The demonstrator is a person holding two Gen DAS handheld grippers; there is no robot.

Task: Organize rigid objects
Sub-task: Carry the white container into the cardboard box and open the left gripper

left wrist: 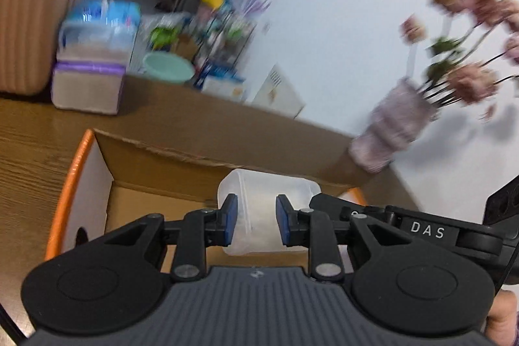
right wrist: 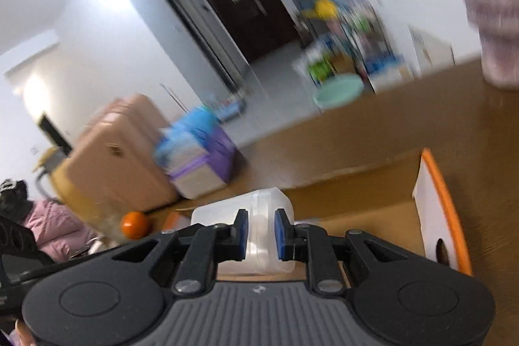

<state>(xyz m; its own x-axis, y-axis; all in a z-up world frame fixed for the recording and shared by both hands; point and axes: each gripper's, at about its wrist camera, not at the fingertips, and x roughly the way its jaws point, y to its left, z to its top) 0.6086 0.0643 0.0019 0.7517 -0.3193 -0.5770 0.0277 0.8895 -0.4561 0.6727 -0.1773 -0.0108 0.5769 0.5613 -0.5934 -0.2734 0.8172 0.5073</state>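
Over the cardboard box [left wrist: 168, 209] I see my left gripper [left wrist: 256, 224] clamped on one end of the clear plastic container [left wrist: 269, 187]; my right gripper [right wrist: 261, 235] is clamped on the other end. Container hangs above the box opening. Background smeared; orange ball [right wrist: 134, 224] barely readable.

Your two wrist cameras look forward and downward along their fingers, close over the cardboard box [left wrist: 155, 164] [right wrist: 373, 184]; both share it and the wooden table [left wrist: 29, 151] [right wrist: 421, 112].

Wooden table [left wrist: 29, 158], open cardboard box [left wrist: 155, 151], blurred vase [left wrist: 392, 125], perhaps an orange [right wrist: 134, 224].
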